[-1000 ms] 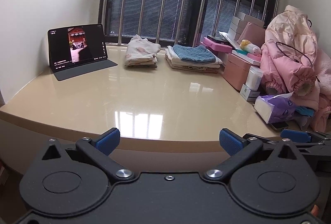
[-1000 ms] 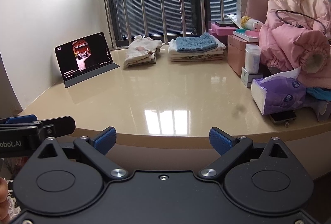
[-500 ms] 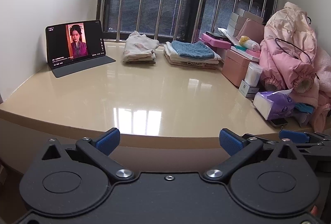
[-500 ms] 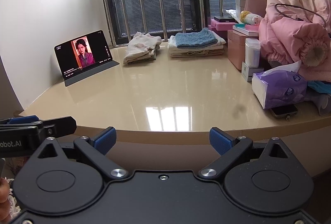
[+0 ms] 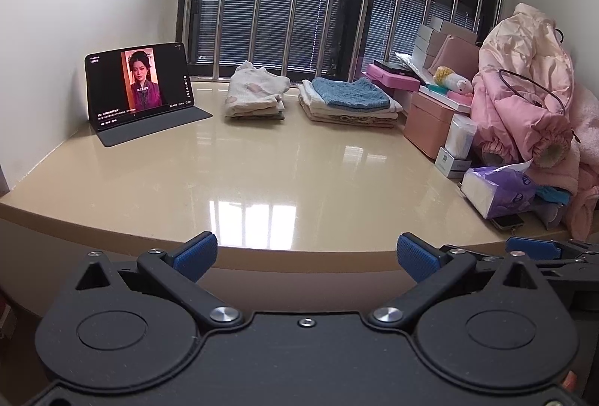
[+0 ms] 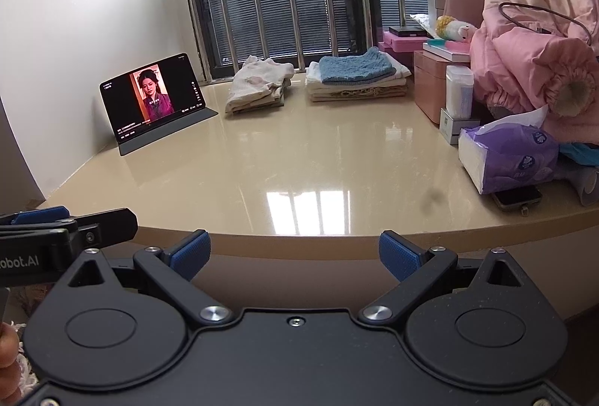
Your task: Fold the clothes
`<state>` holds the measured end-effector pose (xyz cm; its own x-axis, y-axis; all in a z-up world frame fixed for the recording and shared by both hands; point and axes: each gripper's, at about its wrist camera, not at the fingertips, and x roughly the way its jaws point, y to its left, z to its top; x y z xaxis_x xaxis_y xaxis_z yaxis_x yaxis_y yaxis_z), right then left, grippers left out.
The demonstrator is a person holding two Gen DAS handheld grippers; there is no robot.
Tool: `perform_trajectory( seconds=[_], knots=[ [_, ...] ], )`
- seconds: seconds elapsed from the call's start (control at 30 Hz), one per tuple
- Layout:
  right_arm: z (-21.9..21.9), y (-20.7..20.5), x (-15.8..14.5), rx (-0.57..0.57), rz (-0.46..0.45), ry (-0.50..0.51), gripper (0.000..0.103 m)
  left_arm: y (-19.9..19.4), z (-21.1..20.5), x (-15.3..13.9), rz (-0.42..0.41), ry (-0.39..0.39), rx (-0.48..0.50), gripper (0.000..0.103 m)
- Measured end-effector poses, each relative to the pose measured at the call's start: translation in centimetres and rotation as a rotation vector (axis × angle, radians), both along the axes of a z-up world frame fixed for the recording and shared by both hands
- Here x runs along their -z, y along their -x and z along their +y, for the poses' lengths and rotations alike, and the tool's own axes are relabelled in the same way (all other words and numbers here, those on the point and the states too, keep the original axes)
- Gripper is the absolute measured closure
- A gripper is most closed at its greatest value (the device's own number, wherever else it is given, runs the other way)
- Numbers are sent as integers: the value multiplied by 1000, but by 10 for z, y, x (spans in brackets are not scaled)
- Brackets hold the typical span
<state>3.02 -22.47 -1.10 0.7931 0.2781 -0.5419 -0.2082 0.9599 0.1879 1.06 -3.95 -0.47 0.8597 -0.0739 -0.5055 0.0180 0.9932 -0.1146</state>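
Left gripper point(image 5: 307, 256) and right gripper point(image 6: 295, 252), jaws spread wide and holding nothing, side by side short of the table's point(image 5: 262, 181) near edge. Two stacks of folded clothes point(image 5: 256, 93) point(image 5: 348, 100) lie at the far side by the window, well apart from both grippers; a tablet point(image 5: 138, 84) stands to their left.

Two folded clothes piles point(image 5: 257, 94) point(image 5: 350, 100), one tablet point(image 5: 139, 85).

Bare tabletop point(image 5: 262, 173) lies between the tablet point(image 5: 138, 87), folded clothes point(image 5: 348, 100) and pink clutter point(image 5: 524, 114).
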Motion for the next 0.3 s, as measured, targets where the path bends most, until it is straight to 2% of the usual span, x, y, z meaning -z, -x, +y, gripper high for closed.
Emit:
perform_trajectory(
  seconds=[0.3],
  knots=[
    [-1,-1,2,1,5,-1,5,2,-2,1,-7,-8,-3,0]
  ],
)
